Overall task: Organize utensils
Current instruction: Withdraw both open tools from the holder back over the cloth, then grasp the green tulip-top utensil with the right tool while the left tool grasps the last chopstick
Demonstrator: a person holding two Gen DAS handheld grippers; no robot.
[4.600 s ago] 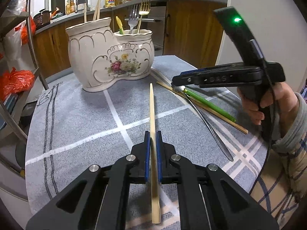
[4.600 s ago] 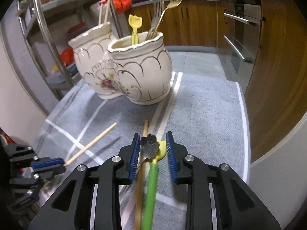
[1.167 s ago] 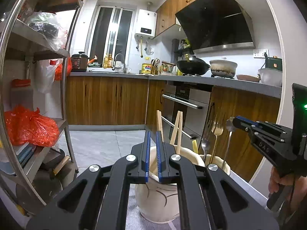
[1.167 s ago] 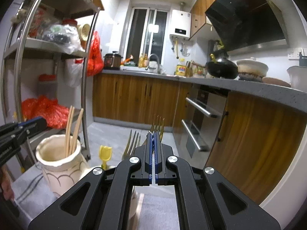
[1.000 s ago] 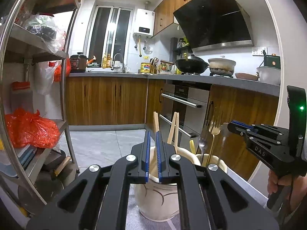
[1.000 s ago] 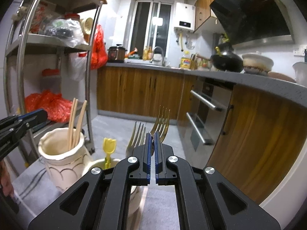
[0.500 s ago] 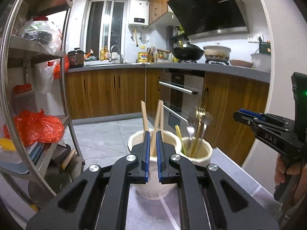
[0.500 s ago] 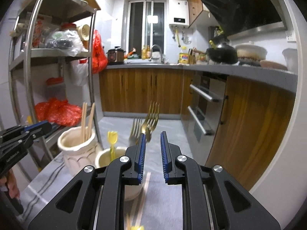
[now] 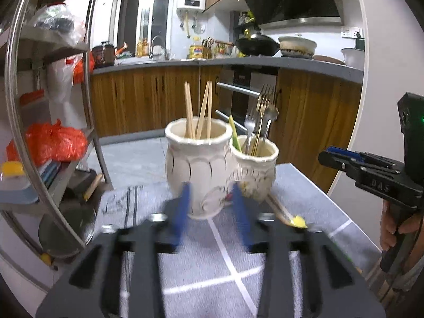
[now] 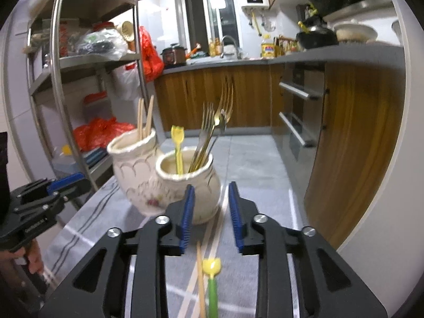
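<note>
Left wrist view, left claw [image 9: 210,213] blurred, opening

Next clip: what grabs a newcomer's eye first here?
The cream double ceramic holder mid-table: chopsticks stand in its taller pot, forks and a yellow-tipped utensil in the lower one. Nearer the right gripper, whose empty jaws are opening, a loose chopstick and green-handled utensil lie on the grey cloth.

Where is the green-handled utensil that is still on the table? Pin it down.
In the right wrist view, the green-handled utensil lies on the grey cloth near the bottom edge, beside a loose chopstick, in front of the shorter ceramic pot.
</note>
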